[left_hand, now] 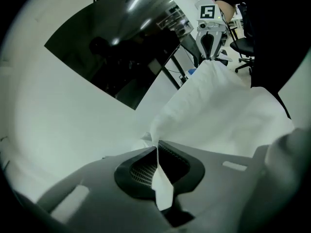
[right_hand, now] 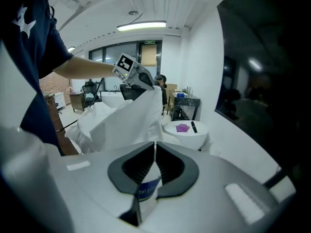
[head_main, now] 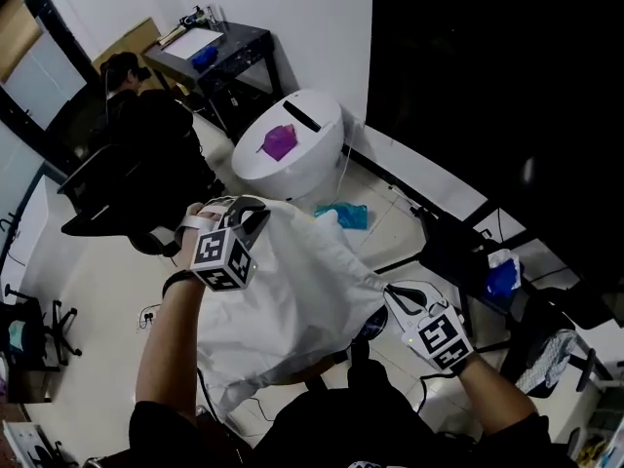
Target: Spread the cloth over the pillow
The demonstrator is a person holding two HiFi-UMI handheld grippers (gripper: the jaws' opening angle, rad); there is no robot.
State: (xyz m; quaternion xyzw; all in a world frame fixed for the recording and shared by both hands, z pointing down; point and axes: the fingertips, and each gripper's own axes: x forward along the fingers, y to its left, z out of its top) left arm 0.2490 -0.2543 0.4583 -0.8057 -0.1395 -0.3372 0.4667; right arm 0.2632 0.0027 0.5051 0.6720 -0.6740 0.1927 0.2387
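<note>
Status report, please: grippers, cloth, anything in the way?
Left hand-held gripper shut on cloth; right hand-held gripper shut on it too. Cloth hangs between them. Pillow not in view; round white table beyond.

The white cloth point(head_main: 292, 300) is looking matt and creased; the left gripper point(left_hand: 156, 152) is showing ribbed black pads point(left_hand: 140, 171) in smooth grey plastic

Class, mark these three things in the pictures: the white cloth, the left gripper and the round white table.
white cloth point(head_main: 292, 300), head view, middle of the hanging sheet.
left gripper point(head_main: 258, 213), head view, jaw tips at the cloth's edge.
round white table point(head_main: 322, 139), head view, bare part of its top.
</note>
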